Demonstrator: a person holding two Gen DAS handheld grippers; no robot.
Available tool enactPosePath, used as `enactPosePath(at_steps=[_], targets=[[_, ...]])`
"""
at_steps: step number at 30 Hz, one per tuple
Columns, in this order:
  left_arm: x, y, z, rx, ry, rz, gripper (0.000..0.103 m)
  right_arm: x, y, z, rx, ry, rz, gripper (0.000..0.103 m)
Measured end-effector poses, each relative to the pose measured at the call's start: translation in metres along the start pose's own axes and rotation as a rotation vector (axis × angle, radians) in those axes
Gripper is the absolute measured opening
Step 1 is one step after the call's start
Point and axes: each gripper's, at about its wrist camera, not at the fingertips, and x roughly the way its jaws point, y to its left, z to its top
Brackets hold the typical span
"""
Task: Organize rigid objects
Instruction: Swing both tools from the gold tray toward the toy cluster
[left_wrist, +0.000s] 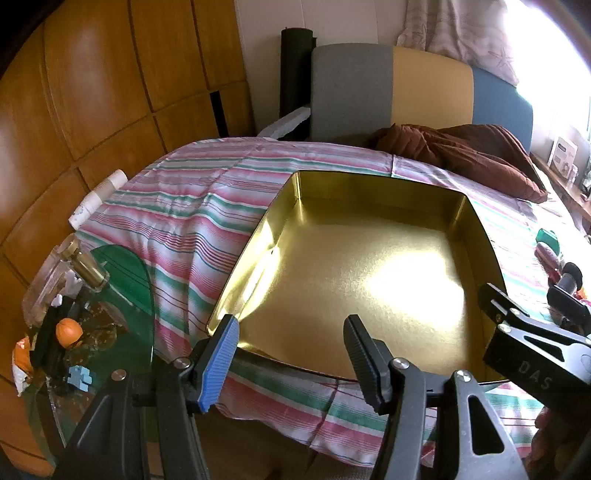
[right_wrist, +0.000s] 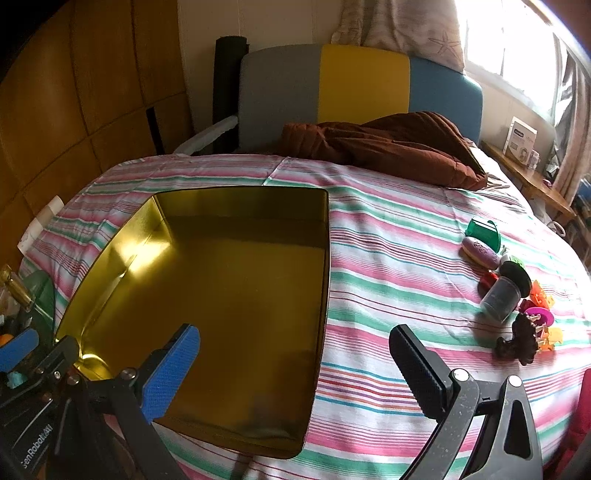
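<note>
Both grippers hang over the near edge of the bed, and nothing is picked up yet. The left gripper (left_wrist: 291, 363) has its fingers spread wide and empty, right above the near rim of the gold tin (left_wrist: 369, 266), which sits open and bare on the striped bedsheet (right_wrist: 388, 258). The right gripper (right_wrist: 295, 373) is spread and empty too, straddling the tin's right wall.

The things to sort lie well apart from the tin, clustered at the right of the bed: a green piece (right_wrist: 483, 232), a purple oval case (right_wrist: 480, 252), a grey jar with a black lid (right_wrist: 504, 293) lying on its side, a dark brown hair claw (right_wrist: 519, 341) and small bright bits around them.

The risks: that jar looks ready to roll if nudged on the soft sheet. The cluster is tight, so a wide grab could knock neighbours away. The tin sits near the bed's edge, and a bump from either gripper could tip it off.
</note>
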Motion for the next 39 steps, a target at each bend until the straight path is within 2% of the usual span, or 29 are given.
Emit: enactPosePath(at_steps=[9,18,21,25,28,35,38,39], targets=[[0.000,-0.002,-0.002,0.003,0.007,-0.007,0.060,-0.003,-0.005,-0.001,0.008,-0.006,-0.009,0.103],[0.003,-0.013,-0.008,0.026,0.035,-0.072,0.060,-0.008,-0.034,-0.005,0.051,-0.004,-0.046,0.103],[0.003,-0.018,-0.011,0.037,0.045,-0.136,0.060,-0.011,-0.047,-0.006,0.067,-0.008,-0.055,0.103],[0.000,-0.026,-0.017,0.046,0.056,-0.303,0.060,-0.013,-0.067,-0.009,0.079,-0.010,-0.071,0.103],[-0.003,-0.034,-0.021,0.068,0.063,-0.364,0.060,-0.013,-0.088,-0.013,0.089,-0.001,-0.089,0.103],[-0.011,-0.064,-0.024,0.111,0.082,-0.522,0.060,-0.015,-0.167,-0.024,0.208,0.050,-0.153,0.103],[-0.015,-0.076,-0.023,0.124,0.101,-0.660,0.060,-0.022,-0.203,-0.023,0.250,0.062,-0.174,0.103],[-0.014,-0.078,-0.022,0.129,0.115,-0.683,0.060,-0.025,-0.220,-0.022,0.268,0.065,-0.174,0.103]])
